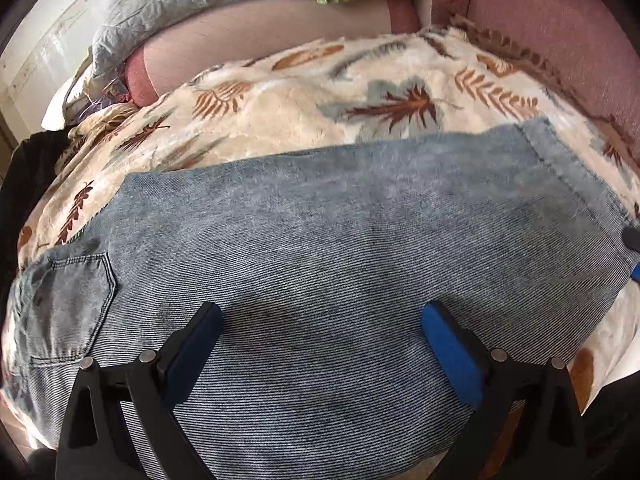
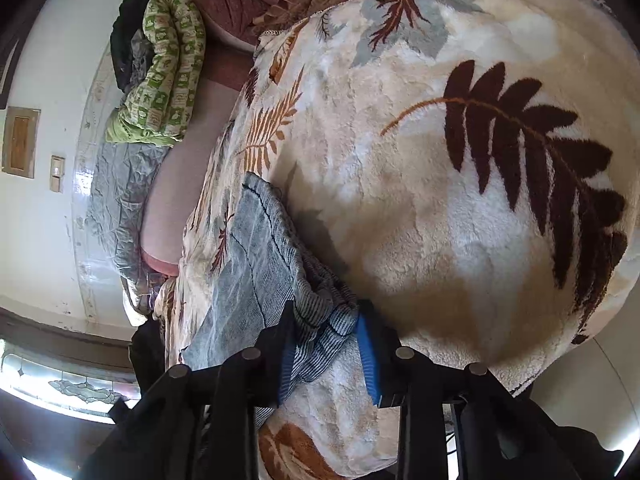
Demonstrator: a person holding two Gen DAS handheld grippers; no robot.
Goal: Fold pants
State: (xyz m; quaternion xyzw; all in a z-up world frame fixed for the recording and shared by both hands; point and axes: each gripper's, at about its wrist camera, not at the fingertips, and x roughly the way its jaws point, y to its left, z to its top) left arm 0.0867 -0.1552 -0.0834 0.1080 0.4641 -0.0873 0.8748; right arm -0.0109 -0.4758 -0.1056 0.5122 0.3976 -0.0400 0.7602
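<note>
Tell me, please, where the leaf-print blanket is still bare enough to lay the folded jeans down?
Bare blanket lies beyond the jeans toward the pink cushion. It is crowded at the wall, with the green quilt and grey bedding.

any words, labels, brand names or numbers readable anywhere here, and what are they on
None: no readable text in either view.
jeans: no tag or brand patch visible, only stitching and a pocket.
leaf-print blanket: pattern only.
green patterned quilt: small printed motifs, too small and blurred to tell whether any are letters.
wall switch plate: no marking legible.
</note>
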